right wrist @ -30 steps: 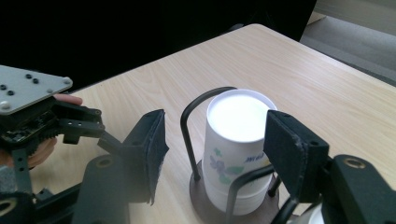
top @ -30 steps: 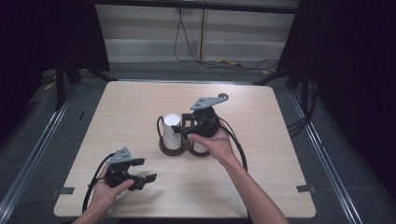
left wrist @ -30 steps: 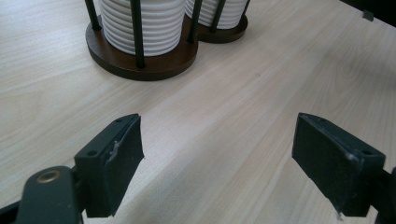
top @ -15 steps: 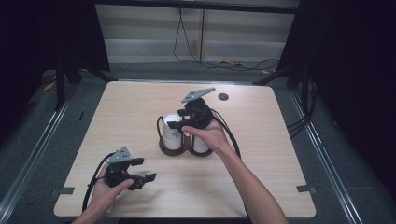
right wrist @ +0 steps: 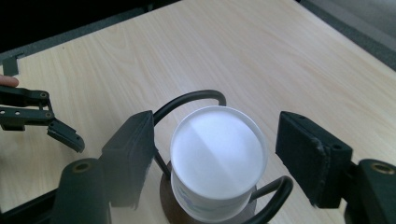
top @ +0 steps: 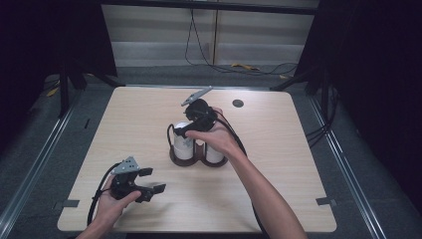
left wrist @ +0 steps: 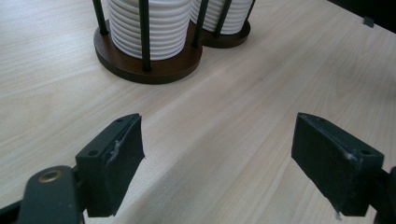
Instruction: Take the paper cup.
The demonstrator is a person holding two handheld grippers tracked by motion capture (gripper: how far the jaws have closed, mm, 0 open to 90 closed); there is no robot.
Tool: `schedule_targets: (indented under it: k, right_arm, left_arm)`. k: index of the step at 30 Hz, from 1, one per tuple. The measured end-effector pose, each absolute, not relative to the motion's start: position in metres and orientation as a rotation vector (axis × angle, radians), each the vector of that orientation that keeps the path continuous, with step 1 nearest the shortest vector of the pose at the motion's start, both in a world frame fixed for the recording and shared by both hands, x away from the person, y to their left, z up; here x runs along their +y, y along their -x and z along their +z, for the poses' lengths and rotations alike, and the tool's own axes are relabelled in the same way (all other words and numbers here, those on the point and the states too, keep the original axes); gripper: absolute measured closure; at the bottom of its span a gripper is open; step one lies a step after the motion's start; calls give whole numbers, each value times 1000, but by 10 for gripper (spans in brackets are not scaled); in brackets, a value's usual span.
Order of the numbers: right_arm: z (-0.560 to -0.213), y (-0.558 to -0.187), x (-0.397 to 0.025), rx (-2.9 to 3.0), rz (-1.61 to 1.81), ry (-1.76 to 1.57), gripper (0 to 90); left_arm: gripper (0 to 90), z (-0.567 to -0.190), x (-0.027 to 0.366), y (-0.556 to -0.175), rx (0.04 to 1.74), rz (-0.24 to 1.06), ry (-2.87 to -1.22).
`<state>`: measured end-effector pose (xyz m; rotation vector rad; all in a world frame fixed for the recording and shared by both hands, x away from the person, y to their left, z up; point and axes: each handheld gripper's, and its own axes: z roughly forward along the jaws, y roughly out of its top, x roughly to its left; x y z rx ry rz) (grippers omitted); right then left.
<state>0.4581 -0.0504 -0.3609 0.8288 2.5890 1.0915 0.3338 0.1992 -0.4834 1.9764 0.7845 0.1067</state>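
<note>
White cup stacks (top: 183, 144): two

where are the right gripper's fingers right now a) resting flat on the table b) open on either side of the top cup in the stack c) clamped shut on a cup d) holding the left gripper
b: in the right gripper view the right gripper has its fingers spread apart, one on each side of the top white cup in the holder, with a gap showing on both sides.
</note>
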Motion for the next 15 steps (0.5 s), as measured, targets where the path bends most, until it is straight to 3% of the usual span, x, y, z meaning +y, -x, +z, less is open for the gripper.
schedule_targets:
  k: [15]
  right_arm:
    - [-372,-468,-37,2714,901,-841,276]
  left_arm:
    - [167,-483,200,-333,782,103,-1967]
